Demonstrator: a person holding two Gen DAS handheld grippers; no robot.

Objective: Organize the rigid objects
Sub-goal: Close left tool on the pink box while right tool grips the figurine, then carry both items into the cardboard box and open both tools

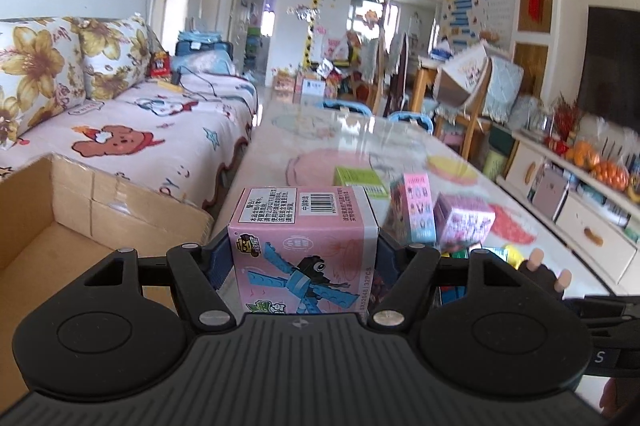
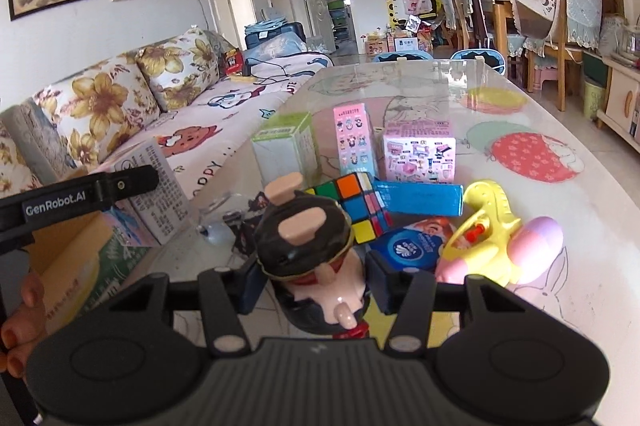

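Because both toys are going into the cardboard box [image 1: 52, 210] at the left of the left view, I have each one clamped and lifted clear of the table [image 2: 520, 98].

My left tongs [image 1: 303, 258] are closed on the pink toy carton [image 1: 303, 226]. The blue pads press its two side walls, so the printed face with the blue brick dragonfly looks back at the camera and the barcode panel faces up. I hold it by the flat sides since those give the pads the most purchase on a smooth carton. It fills the centre of that view, just right of the box's near corner, and I judge it only needs to travel left and down.

My right tongs [image 2: 316, 280] grip the little doll with the black hat [image 2: 304, 238], pinched at the head and shoulders. It lies tipped over between the pads, with pale pegs standing out of the hat.

Left on the table in the middle of the right view are the green carton [image 2: 286, 146], two pink cartons [image 2: 354, 140], a puzzle cube [image 2: 356, 206], a blue flat box [image 2: 420, 198] and the yellow water pistol [image 2: 492, 222] at right. They sit bunched close, touching in places, so I would pick from the near edge first.
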